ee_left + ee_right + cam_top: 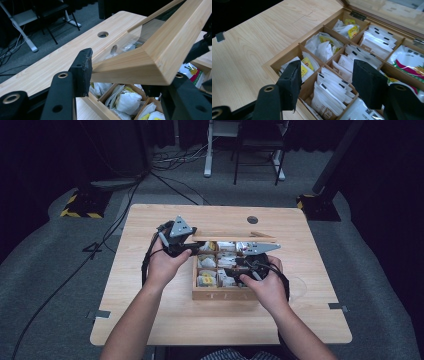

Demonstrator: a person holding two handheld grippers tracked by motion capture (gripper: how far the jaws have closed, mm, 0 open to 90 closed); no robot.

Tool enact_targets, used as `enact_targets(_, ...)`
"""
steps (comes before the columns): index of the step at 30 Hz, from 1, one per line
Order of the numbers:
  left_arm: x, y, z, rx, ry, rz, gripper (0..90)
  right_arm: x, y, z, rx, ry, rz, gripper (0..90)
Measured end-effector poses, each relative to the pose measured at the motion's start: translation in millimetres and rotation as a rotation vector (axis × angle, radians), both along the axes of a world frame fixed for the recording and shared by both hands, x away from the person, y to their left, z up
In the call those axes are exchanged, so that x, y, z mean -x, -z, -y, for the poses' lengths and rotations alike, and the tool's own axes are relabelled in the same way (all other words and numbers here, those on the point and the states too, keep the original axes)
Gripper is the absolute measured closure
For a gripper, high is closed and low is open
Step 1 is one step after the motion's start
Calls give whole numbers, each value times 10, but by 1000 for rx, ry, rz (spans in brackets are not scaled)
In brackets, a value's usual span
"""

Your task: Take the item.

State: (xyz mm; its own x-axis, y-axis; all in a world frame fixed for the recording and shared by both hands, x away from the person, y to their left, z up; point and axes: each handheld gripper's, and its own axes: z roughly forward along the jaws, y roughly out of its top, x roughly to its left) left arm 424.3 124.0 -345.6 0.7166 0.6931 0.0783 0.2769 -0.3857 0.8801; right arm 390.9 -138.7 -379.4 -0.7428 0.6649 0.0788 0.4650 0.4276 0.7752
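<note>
left gripper [186, 240] clamps the corner of the pale wooden glass-paned lid [160, 57], holding it raised over the compartmented wooden tea box [220, 292] at table centre. right gripper [325, 77] hangs w/ jaws half spread, nothing btwn them, above the flat white paper sachets [332, 92] in a cell at 6 o'clock of the box. sachets prob light, limp, slick; pinch one by its top edge.
</note>
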Motion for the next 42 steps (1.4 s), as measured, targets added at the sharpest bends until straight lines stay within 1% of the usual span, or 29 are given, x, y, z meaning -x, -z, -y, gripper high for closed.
enact_targets(2,-6,2,-4,5,1,-1,491,0,28,-83,3,-25,4,422)
enact_targets(3,-6,2,-4,5,1,-1,491,0,28,-83,3,-25,4,422)
enact_targets(4,-4,2,-3,4,1,-1,491,-5,63,-141,4,-42,0,432)
enact_targets(5,-4,2,-3,4,1,-1,491,-5,63,-141,4,-42,0,432)
enact_targets(7,4,9,-2,2,2,3,490,-14,105,-199,0,-53,-9,439)
enact_targets(8,11,14,0,1,1,3,490,-24,148,-254,-3,-70,-20,449)
enact_targets(9,17,19,1,-3,-1,7,490,-24,148,-254,-3,-70,-20,449)
enact_targets(10,33,28,8,-5,-6,8,489,-29,188,-320,-1,-84,-31,461)
enact_targets(12,40,27,11,-13,-8,10,489,-29,226,-383,1,-101,-37,476)
enact_targets(13,44,27,13,-18,-8,11,489,-29,226,-383,1,-101,-37,476)
enact_targets(16,45,25,15,-20,-10,11,490,-30,304,-502,18,-122,-46,493)
enact_targets(20,40,21,18,-18,-12,12,490,-46,363,-575,13,-131,-55,520)
enact_targets(22,35,22,19,-19,-10,11,490,-56,404,-617,9,-143,-71,536)
enact_targets(23,32,24,21,-20,-9,11,490,-58,426,-636,12,-147,-71,542)
enact_targets(25,29,28,28,-19,-10,9,489,-70,479,-685,34,-154,-68,547)
enact_targets(29,27,30,30,-20,-10,8,489,-76,516,-732,31,-161,-69,538)
enact_targets(34,28,30,32,-22,-11,8,489,-85,543,-767,26,-153,-73,532)
enact_targets(42,26,30,34,-24,-11,8,489,-129,628,-763,23,-134,-98,564)
